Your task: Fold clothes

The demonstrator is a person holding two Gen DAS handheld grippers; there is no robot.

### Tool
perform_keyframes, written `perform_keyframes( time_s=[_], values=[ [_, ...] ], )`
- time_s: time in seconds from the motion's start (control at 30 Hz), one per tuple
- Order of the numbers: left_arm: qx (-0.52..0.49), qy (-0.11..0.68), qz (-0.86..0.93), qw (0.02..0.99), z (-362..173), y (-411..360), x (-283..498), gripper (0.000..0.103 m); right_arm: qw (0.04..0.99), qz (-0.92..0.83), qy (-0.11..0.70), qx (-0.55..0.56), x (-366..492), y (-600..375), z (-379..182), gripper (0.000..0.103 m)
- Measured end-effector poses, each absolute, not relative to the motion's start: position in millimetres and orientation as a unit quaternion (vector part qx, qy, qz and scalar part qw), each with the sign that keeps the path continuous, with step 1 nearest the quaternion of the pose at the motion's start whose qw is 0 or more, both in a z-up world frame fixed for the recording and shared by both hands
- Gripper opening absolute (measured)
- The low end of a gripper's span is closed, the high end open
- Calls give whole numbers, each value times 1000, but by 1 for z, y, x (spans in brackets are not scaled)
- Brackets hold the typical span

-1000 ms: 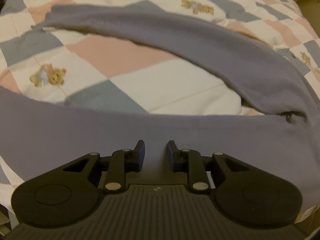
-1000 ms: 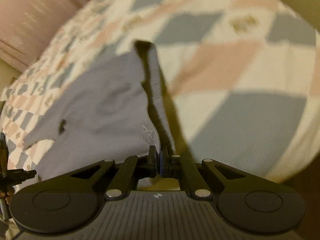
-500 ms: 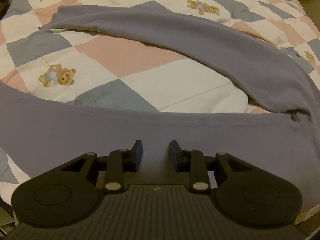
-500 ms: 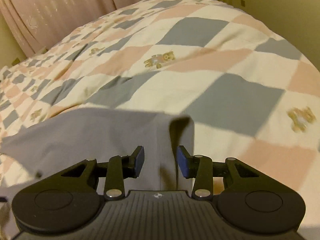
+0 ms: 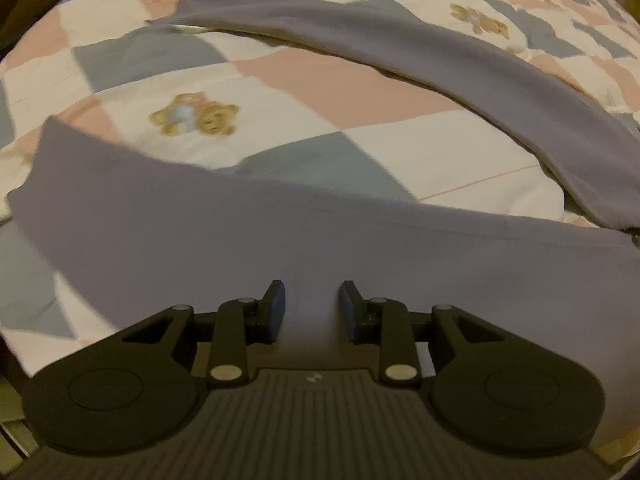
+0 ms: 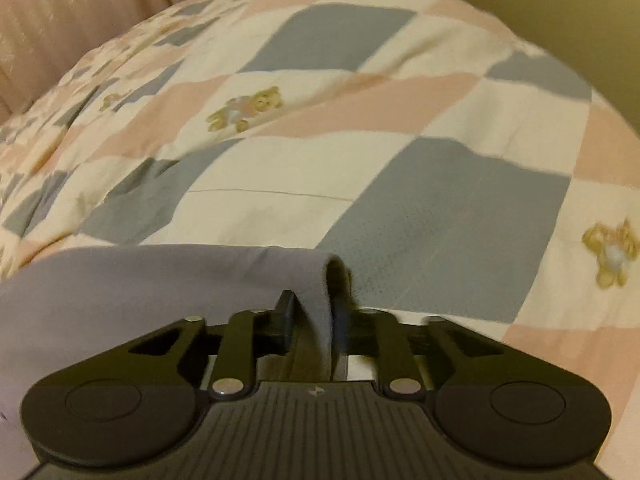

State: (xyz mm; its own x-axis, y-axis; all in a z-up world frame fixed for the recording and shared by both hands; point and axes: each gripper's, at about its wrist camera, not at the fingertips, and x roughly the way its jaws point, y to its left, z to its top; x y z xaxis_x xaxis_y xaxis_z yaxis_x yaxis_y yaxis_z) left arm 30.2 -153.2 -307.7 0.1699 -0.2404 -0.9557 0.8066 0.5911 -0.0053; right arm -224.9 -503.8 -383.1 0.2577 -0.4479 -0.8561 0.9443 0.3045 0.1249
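Note:
A grey-lilac long-sleeved garment (image 5: 280,236) lies on a patchwork quilt. In the left wrist view one part stretches across in front of my left gripper (image 5: 311,306), and a long sleeve (image 5: 460,64) curves across the far side. My left gripper is open and empty, its fingers just above the cloth. In the right wrist view the garment's corner (image 6: 192,280) lies at lower left, with an upright fold of its edge standing between the fingers of my right gripper (image 6: 314,316). The jaws stand apart and are not clamped on the fold.
The quilt (image 6: 440,216) has pink, grey-blue and cream squares with teddy bear prints (image 5: 196,116). Pink curtains (image 6: 60,12) hang beyond the bed at the far left in the right wrist view. The bed's edge drops off at the right, by a yellowish wall (image 6: 560,8).
My right gripper, shut on the garment edge a second ago, has opened and the cloth now lies on the quilt. My left gripper stayed open; its view shifted right, showing the garment's left end.

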Motion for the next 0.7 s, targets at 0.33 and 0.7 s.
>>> perform_keyframes(
  time_s=[0.33, 0.7],
  values=[
    [117, 578, -202, 782, -291, -28, 133, 31, 676, -511, 313, 429, -345, -382, -340, 68],
    [242, 525, -149, 803, -330, -24, 234, 40, 545, -589, 299, 517, -365, -306, -359, 65]
  ],
)
